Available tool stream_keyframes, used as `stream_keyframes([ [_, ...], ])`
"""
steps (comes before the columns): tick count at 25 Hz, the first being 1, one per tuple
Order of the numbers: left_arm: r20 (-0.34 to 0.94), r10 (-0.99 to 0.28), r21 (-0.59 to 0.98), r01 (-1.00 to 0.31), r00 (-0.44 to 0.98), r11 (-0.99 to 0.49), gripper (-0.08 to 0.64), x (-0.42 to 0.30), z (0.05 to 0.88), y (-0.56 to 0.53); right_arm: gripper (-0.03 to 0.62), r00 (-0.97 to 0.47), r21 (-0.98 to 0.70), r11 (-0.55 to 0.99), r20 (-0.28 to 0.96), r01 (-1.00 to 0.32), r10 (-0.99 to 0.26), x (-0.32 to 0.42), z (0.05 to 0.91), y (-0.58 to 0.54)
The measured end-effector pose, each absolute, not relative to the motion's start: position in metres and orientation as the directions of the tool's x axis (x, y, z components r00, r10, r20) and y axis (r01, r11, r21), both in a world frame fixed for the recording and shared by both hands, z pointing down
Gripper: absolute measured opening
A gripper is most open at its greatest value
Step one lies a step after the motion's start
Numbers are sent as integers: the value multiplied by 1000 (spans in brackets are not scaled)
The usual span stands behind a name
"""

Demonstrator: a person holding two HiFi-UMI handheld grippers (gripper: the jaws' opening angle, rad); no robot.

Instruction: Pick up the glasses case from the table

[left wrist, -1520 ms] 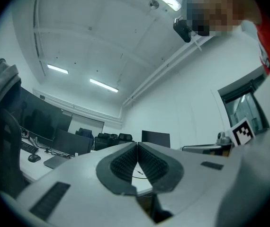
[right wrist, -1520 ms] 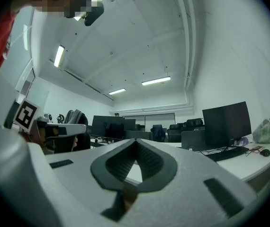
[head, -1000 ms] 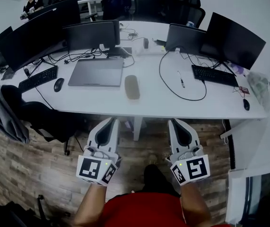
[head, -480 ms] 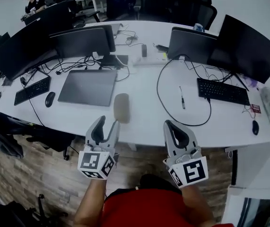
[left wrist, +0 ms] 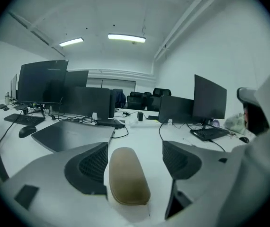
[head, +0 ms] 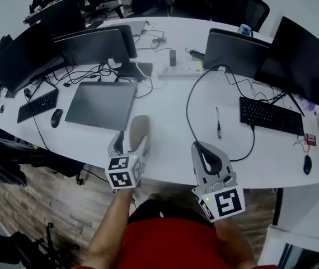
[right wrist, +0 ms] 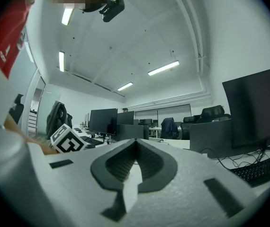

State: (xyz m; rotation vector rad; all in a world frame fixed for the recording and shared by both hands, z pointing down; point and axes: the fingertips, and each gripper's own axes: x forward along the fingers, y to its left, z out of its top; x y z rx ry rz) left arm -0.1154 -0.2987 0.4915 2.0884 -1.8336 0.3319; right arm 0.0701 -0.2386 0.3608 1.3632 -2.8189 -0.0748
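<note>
1. Reaching for the grasp, head view: the left gripper (head: 131, 143) sits low at the near edge of the worktop (head: 170, 102). Its jaws flank the near end of the tan glasses case (head: 139, 123). The case lies flat, long axis pointing away from the person, just right of a dark flat pad (head: 101, 102). The right gripper (head: 204, 151) hangs at the worktop's near edge, apart from the case.
2. Left gripper view: jaws wide and opening. The case lies between them, nearer the left jaw, with no pad pressing on it. Nothing is held yet.
3. Right gripper view: jaws closed together and empty, pointing level toward the monitors.
4. Judgement: this is the pre-grasp step. The next move likely calls for easing forward so the pads flank the case's middle, centring it, closing across its short width, then lifting. The rounded shell may slip if pinched near its end.
</note>
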Motion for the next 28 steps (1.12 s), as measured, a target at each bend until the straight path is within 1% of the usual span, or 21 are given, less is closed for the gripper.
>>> stream_keyframes([
  [4, 497, -857, 102, -990, 133, -95, 351, -115, 529, -319, 5, -608, 46, 607, 11, -793, -794, 74, 368, -249],
  [7, 564, -820, 67, -995, 99, -74, 371, -123, 556, -331, 5, -593, 41, 593, 26, -804, -805, 77, 371, -256],
  [11, 636, -769, 41, -998, 61, -46, 388, -128, 581, -342, 5, -573, 33, 575, 42, -818, -818, 82, 376, -264],
  [15, 693, -718, 53, -997, 71, -47, 393, -126, 599, -346, 5, -558, 20, 560, 56, -828, -828, 82, 382, -271],
  [20, 719, -689, 63, -996, 85, -58, 396, -123, 607, -348, 5, -549, 8, 551, 69, -835, -833, 80, 388, -272],
  [28, 693, -712, 78, -994, 112, -80, 394, -124, 604, -350, 5, -535, -8, 536, 75, -844, -841, 74, 392, -273],
])
